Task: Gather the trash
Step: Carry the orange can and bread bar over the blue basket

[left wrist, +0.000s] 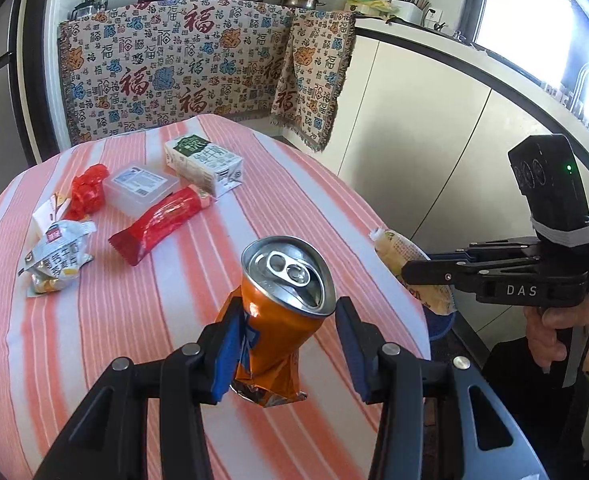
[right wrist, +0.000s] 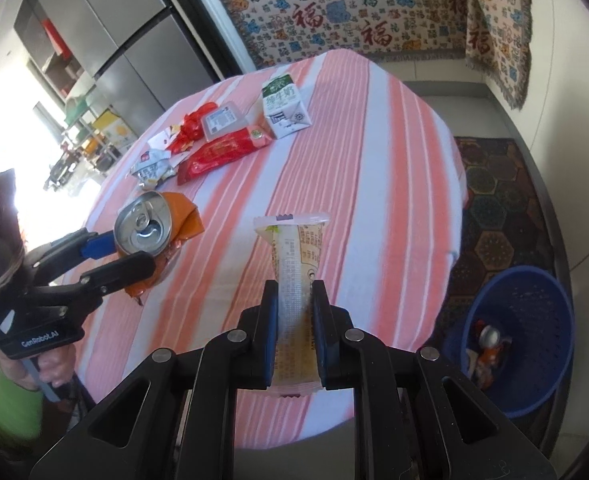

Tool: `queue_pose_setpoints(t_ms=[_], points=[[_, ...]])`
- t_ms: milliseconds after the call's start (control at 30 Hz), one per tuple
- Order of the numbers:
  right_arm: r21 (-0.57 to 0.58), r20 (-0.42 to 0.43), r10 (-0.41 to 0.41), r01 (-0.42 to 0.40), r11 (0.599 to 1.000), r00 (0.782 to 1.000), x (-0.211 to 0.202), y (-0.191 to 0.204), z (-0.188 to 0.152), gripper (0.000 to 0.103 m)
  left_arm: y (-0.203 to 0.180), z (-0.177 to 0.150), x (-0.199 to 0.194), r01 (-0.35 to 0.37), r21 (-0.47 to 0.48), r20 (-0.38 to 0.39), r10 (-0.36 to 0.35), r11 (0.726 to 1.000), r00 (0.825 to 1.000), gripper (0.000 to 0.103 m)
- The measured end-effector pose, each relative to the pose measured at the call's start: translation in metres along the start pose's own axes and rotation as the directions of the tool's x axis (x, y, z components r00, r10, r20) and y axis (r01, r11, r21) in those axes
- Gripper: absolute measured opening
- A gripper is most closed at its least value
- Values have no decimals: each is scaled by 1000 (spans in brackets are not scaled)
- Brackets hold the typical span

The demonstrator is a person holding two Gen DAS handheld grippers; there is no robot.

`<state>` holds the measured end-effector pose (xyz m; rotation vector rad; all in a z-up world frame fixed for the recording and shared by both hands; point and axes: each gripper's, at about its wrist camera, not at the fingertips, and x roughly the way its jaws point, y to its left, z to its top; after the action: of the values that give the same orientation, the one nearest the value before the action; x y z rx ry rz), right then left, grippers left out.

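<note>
Above a round table draped in a pink-and-white striped cloth, the left gripper brackets a crushed orange soda can; its left blue pad presses the can's dented side, while a visible gap separates the right pad from the can's rim, so whether the can is actually clamped cannot be told. Just beyond the table's right edge, the right gripper pinches a pale yellow snack wrapper upright between its two pads. Farther back on the cloth lie a green-and-white milk carton, a clear plastic box, a long red wrapper, a crumpled red wrapper and a silver snack bag, clustered near one another. On the patterned rug beside the table stands a blue perforated basket with an orange can and other scraps inside.
</note>
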<state>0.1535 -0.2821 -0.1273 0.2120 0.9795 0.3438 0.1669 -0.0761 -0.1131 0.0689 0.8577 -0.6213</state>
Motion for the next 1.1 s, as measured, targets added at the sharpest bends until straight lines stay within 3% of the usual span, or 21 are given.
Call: queue_pose_setpoints(t_ms=[167,467,800,1100], points=[[59,29,-40,38,998,999,-20,-39,-3,15,-32,13,11,58,29,3,-58,998,998,46],[148,33,-198,191,970,980,-56,-130,-20,15,-110,42,50,172,85,-24,-170,981,985,46],[263,-14,-287,281,923,958,-64,-225,-37,15,-198,54,143,247,120,-115,-234,961,965,47],[327,-32,-313,306,894,949,-62,-276,-50,15,-229,50,221,276,97,-182,-256,956,949,47]])
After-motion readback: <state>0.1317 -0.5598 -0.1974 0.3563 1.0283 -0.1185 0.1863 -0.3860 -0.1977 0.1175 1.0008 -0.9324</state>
